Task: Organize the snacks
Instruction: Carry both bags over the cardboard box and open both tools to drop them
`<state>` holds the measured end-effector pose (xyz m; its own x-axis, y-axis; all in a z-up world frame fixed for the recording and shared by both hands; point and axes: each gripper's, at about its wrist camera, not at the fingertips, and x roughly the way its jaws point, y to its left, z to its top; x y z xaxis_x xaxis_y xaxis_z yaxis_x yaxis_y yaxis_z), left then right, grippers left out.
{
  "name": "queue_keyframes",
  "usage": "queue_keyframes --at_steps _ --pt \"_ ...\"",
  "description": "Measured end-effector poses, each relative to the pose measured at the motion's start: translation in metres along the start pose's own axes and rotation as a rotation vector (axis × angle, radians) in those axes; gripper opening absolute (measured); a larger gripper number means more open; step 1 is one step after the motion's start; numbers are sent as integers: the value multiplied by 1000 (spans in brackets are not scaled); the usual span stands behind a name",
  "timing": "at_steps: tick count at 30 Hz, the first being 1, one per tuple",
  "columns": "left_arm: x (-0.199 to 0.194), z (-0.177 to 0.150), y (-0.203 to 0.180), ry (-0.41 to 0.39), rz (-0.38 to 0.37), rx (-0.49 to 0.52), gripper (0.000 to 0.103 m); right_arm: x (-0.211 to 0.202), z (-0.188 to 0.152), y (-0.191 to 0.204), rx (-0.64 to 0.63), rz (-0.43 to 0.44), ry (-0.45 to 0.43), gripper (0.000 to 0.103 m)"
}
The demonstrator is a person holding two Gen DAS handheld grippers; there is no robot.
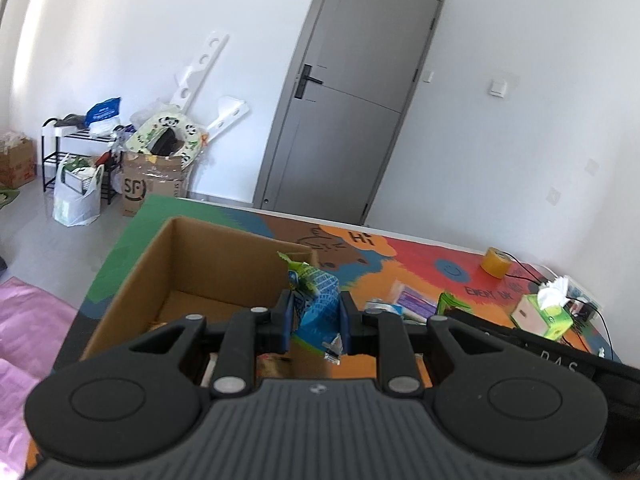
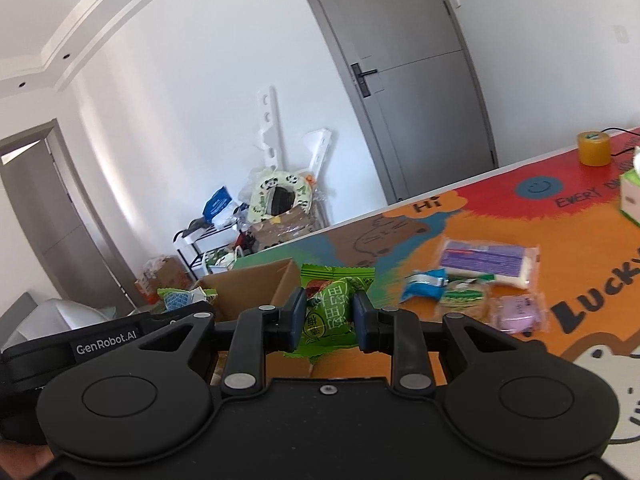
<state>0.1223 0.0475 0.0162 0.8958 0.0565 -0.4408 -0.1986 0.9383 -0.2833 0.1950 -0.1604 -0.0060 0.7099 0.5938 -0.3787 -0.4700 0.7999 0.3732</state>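
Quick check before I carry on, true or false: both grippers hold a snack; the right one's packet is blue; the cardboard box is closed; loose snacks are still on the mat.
1. Both grippers hold a snack. True: the left gripper and the right gripper each clamp a packet.
2. The right one's packet is blue. False: it holds a green packet; the blue packet is in the left.
3. The cardboard box is closed. False: its top is open.
4. Loose snacks are still on the mat. True.
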Motion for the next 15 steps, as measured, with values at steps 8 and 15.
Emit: queue_keyframes --at_steps 8,15 --pt "6 4 32 10 41 -44 22 23 -4 25 -26 31 34 27" --pt "18 5 52 27 52 -70 22 43 -7 46 -58 51 61 27"
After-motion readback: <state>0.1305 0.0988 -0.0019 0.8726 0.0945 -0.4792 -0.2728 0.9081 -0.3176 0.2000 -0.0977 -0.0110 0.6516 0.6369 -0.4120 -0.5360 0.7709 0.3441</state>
